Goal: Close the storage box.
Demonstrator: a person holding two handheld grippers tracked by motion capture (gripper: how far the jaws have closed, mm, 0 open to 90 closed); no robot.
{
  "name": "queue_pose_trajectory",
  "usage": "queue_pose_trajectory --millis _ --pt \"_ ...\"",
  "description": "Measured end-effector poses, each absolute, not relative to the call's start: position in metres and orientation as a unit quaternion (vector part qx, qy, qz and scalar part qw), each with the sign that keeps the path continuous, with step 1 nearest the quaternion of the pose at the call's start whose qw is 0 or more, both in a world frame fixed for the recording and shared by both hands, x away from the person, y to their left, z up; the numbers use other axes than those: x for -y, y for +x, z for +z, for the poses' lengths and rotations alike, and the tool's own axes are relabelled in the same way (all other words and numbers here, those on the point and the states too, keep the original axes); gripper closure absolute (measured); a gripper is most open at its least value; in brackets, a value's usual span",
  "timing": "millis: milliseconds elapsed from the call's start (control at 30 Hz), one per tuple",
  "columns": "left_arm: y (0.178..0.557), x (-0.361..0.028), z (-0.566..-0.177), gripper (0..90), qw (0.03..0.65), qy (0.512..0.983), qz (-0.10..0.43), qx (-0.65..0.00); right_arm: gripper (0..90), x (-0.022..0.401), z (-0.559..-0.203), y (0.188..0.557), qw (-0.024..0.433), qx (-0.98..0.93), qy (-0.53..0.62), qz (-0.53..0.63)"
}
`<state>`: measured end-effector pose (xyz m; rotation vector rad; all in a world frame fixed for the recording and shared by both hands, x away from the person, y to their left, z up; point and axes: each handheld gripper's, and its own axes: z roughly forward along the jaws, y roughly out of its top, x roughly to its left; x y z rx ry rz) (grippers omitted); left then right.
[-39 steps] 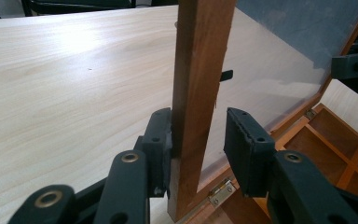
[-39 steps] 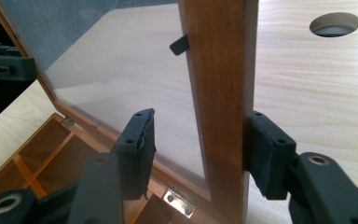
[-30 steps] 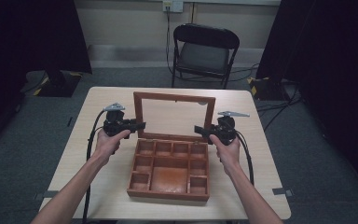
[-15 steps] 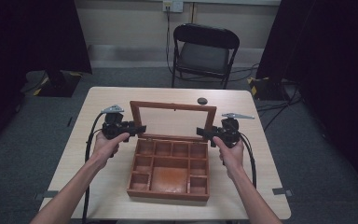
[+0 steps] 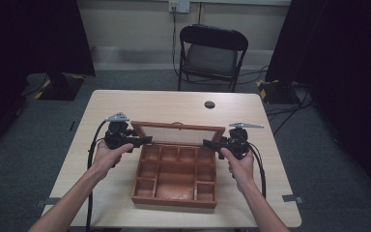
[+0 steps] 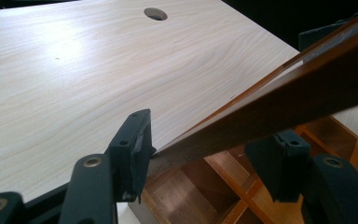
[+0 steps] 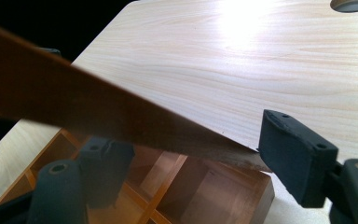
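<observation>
Nearby, a black chair (image 5: 211, 50) stood behind the table (image 5: 164, 104), whose cable hole (image 5: 209, 104) lay past the compartment box (image 5: 176, 176). I had its half-raised lid (image 5: 178, 133) between my left gripper (image 5: 142, 140) and right gripper (image 5: 211, 143), jaws spread around its corners.

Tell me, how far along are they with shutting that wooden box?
Judging from the high view, the lid has tipped lower than a second ago, so closing looks partly done. In hand: the left gripper and right gripper sit at the lid's two side edges, jaws straddling the frame with gaps showing. Left: the lid is not yet down, since the box compartments are uncovered.
</observation>
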<state>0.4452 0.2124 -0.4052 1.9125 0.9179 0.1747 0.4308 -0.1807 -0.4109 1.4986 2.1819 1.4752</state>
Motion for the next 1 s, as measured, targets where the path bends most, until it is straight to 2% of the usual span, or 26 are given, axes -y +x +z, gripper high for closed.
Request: queue_pose_trajectory --millis 467,533,600,800,933,1000 --pt "0.436 -0.213 -0.406 41.5 0.473 0.800 0.079 -0.360 22.9 0.180 -0.408 0.415 0.069 -0.725 0.507 0.461" --pt "0.435 -0.213 -0.407 41.3 0.472 0.802 0.078 -0.356 26.0 0.181 -0.407 0.412 0.070 -0.723 0.511 0.459" --pt "0.434 -0.213 -0.407 41.1 0.470 0.803 0.080 -0.356 33.4 0.183 -0.408 0.410 0.053 -0.720 0.509 0.469" --pt "0.429 -0.217 -0.407 41.0 0.469 0.805 0.077 -0.357 36.3 0.180 -0.411 0.414 0.057 -0.727 0.503 0.464" --pt "0.425 -0.220 -0.409 31.9 0.478 0.792 0.068 -0.375 36.2 0.177 -0.412 0.417 0.053 -0.726 0.505 0.464" --pt "0.424 -0.219 -0.410 30.2 0.474 0.794 0.074 -0.374 35.7 0.176 -0.412 0.417 0.053 -0.728 0.504 0.462"
